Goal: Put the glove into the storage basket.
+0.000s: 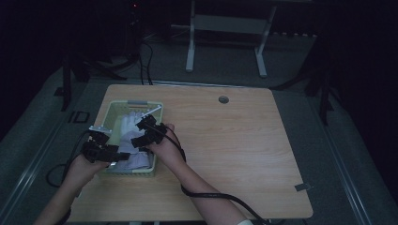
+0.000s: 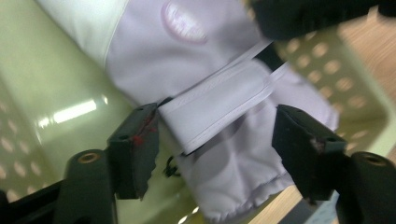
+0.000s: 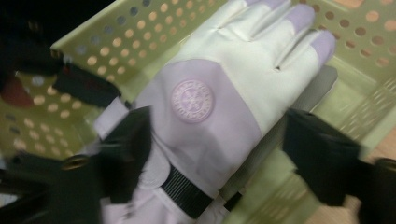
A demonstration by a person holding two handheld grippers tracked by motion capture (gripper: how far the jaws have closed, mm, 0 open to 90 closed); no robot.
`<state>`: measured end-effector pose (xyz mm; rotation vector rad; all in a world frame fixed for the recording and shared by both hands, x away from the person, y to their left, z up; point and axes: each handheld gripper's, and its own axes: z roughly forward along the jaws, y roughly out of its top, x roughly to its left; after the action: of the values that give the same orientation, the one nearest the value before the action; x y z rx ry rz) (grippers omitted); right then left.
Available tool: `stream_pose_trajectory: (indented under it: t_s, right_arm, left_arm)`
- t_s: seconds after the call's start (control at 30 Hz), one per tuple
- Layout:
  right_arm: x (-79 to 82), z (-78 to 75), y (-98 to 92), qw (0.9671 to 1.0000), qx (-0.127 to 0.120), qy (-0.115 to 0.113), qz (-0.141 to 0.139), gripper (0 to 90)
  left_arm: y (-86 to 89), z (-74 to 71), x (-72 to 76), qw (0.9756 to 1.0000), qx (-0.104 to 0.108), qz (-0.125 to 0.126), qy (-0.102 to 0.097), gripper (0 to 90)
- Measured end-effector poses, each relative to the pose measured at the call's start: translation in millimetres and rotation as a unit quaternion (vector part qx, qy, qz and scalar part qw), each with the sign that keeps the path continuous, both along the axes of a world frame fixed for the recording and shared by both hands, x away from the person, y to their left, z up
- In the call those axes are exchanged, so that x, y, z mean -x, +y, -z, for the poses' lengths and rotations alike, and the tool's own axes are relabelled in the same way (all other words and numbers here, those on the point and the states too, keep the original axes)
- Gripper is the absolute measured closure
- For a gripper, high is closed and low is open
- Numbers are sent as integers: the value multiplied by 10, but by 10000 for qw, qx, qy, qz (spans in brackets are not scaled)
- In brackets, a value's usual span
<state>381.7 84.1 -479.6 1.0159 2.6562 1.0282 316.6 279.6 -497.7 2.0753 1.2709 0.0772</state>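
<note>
Hovering over glove (image 3: 210, 107), hand-held grippers parted

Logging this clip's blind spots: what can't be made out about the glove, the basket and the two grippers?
- High view: pale lilac-and-cream fabric glove dim, partly under both grippers.
- Left gripper view: glove's strap blurred; perforated green plastic basket cut off.
- Right gripper view: round emblem unreadable; blurred fingers.

Glove (image 3: 212, 107): fingertips cut off at the top edge of the right gripper view; cuff cut off at the bottom edge; badge lettering too blurred to be read. In the high view, its lower part is hidden behind both grippers. Basket (image 1: 109, 115): near wall partly hidden by the left hand (image 1: 89, 157). Room at upper frame too dark to be made out.
</note>
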Motion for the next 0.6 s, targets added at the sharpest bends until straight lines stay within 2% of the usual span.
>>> stream_pose_trajectory:
  t_s: [0.1, 0.27, 0.4, 0.5, 0.6]
  right_arm:
    - [8, -43, -35, 9999, -90, -16, -102, 172]
    - [-6, -107, -150, 9995, -261, -44, -198, 135]
    - [-36, -152, -269, 9991, -347, -125, -199, 135]
    - [-74, -170, -354, 9991, -341, -132, -220, 135]
    - [-93, -172, -410, 9990, -357, -121, -238, 136]
  left_arm:
    - [-12, -50, 13, 9995, 235, -66, -206, 287]
    - [-53, -102, 23, 9978, 385, -140, -518, 173]
    - [-124, -102, 46, 9959, 341, -171, -820, 136]
    - [-171, -98, 44, 9948, 414, -213, -906, 34]
    - [-200, -108, 48, 9938, 430, -251, -991, 20]
